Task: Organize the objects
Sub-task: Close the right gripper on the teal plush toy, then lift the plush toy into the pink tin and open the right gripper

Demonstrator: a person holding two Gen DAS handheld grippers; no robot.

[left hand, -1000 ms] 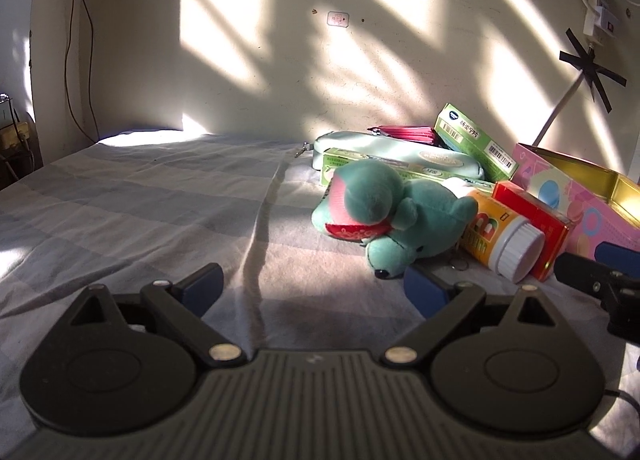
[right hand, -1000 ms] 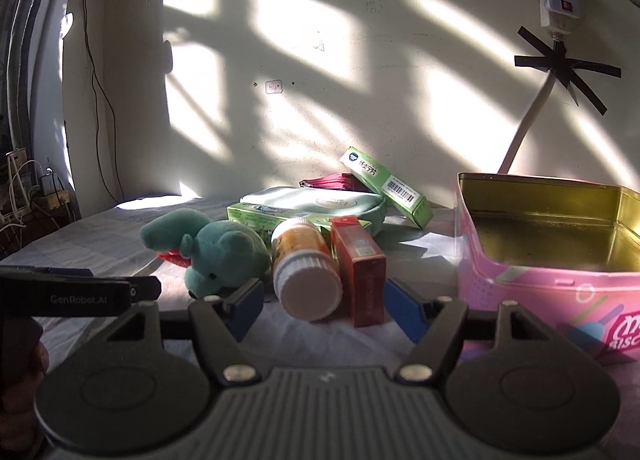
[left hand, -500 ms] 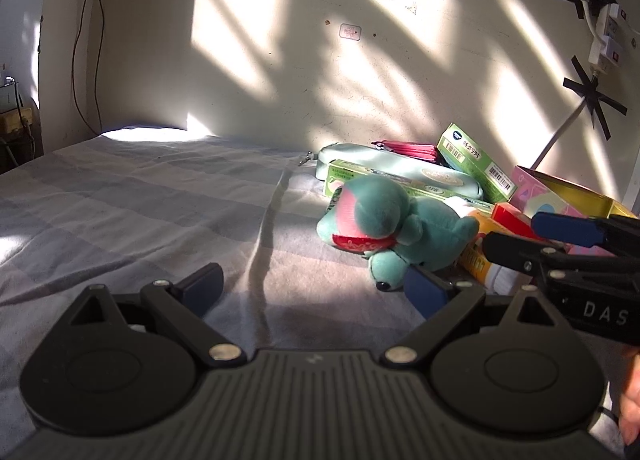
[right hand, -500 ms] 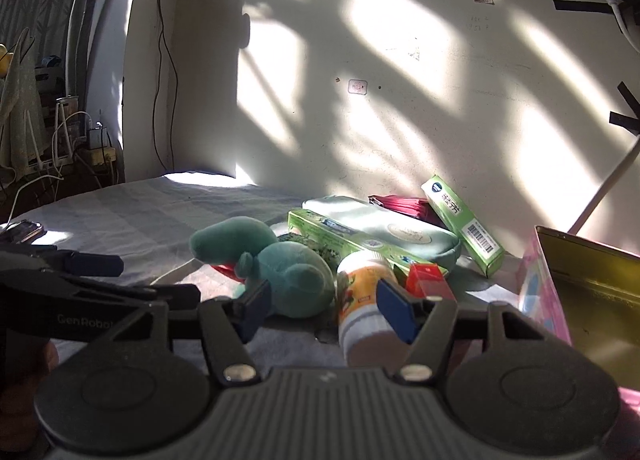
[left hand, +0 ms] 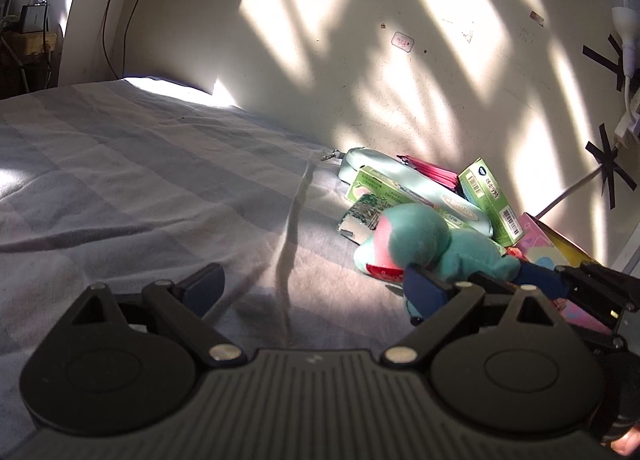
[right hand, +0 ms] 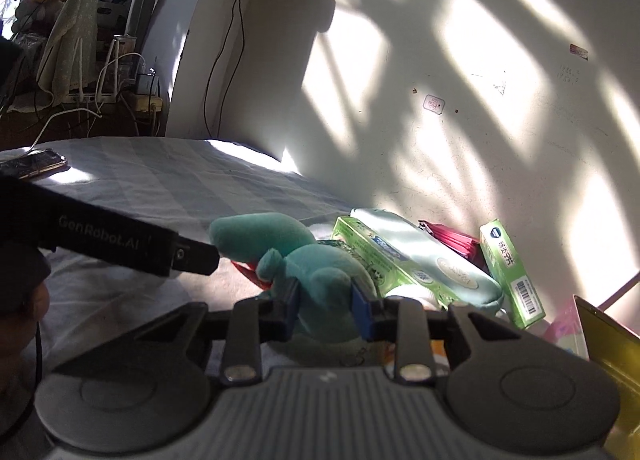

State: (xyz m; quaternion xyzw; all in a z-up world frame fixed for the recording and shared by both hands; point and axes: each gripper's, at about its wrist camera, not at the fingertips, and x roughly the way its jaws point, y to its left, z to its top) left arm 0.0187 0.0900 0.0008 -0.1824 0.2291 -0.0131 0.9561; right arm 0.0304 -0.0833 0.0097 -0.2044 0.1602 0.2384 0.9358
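Pinching plush toy (right hand: 320, 272) | right gripper (right hand: 325, 306) just closed | head leftward

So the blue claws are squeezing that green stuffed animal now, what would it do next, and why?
Probably lift it clear and carry it toward the pink tin. The right gripper has just been closing and its pads now pinch the plush toy, which lies against the boxes. The left gripper is open, holding nothing.

A checked grey bedsheet (left hand: 152, 188) carries a teal plush toy (right hand: 320, 276), green boxes (left hand: 490, 196) and a pale pouch (right hand: 432, 260) near its wall edge.
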